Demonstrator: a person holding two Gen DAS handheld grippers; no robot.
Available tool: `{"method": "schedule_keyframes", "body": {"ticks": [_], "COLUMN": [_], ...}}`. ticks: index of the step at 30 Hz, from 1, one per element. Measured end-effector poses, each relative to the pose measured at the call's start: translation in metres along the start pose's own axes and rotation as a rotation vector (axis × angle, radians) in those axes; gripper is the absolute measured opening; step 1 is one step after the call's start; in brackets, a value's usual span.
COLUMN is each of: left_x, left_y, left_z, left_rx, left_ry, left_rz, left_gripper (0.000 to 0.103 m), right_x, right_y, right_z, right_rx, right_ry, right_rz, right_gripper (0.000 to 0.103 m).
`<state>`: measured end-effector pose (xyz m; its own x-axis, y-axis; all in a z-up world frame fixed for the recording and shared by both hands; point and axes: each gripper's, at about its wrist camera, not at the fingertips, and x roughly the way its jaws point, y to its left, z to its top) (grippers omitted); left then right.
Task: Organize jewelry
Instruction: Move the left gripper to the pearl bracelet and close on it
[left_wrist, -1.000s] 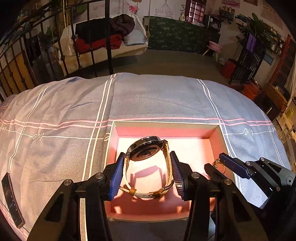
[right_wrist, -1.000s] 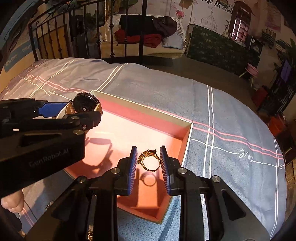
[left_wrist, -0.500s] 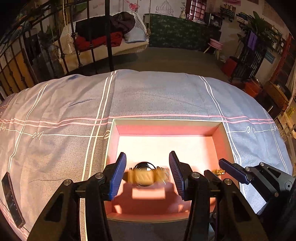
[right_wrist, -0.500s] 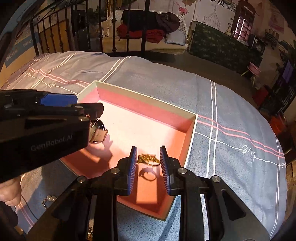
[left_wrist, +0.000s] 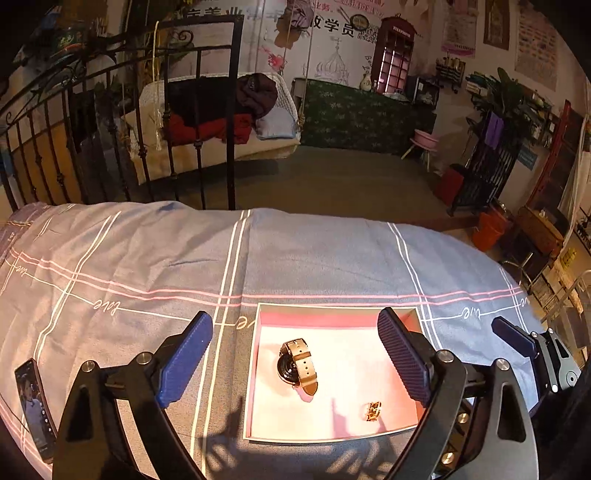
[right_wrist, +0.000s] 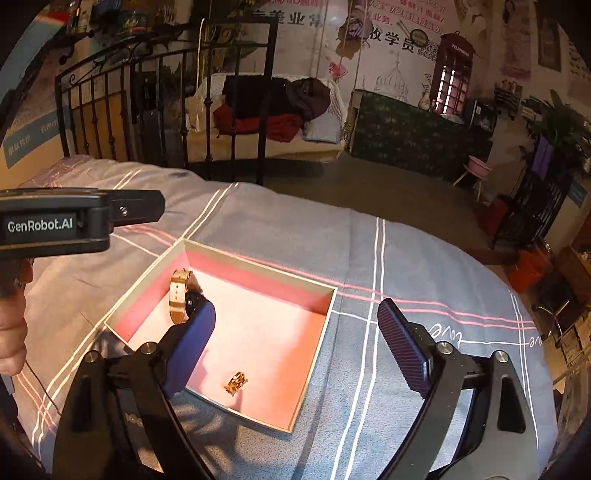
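Pink-lined box (left_wrist: 334, 318) holds watch (left_wrist: 298, 366) and ring (left_wrist: 373, 411) — both claws opening, empty, above.

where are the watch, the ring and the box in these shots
watch (left_wrist: 300, 363): left wrist view, on the tan strap across the dark case.
ring (left_wrist: 373, 411): left wrist view, on the gold band, lying on the box floor.
box (right_wrist: 258, 276): right wrist view, on the pink inner far wall.

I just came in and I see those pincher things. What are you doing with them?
A person is tidying jewelry with two hand-held grippers. The watch and the gold ring both lie inside the pink box on the bed. The left gripper and right gripper are opening wide above it, holding nothing.
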<state>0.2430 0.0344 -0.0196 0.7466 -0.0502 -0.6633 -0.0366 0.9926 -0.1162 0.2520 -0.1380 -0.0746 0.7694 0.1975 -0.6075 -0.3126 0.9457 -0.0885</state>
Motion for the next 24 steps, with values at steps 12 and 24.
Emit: {"method": "schedule_keyframes", "body": {"ticks": [12,24], "left_x": [-0.052,-0.002], "left_y": [0.018,-0.007], "left_z": [-0.104,-0.201], "left_rx": [0.032,0.175], "left_ry": [-0.012,0.209], "left_rz": [-0.096,-0.089], "left_gripper": [0.097,0.097], "right_x": [-0.089,-0.044], "right_y": [-0.034,0.001], "right_z": [-0.074,-0.171], "right_rx": [0.064,0.032], "right_ry": [-0.084,0.248], "right_rz": [-0.002,0.15], "right_gripper": [0.095,0.082]}}
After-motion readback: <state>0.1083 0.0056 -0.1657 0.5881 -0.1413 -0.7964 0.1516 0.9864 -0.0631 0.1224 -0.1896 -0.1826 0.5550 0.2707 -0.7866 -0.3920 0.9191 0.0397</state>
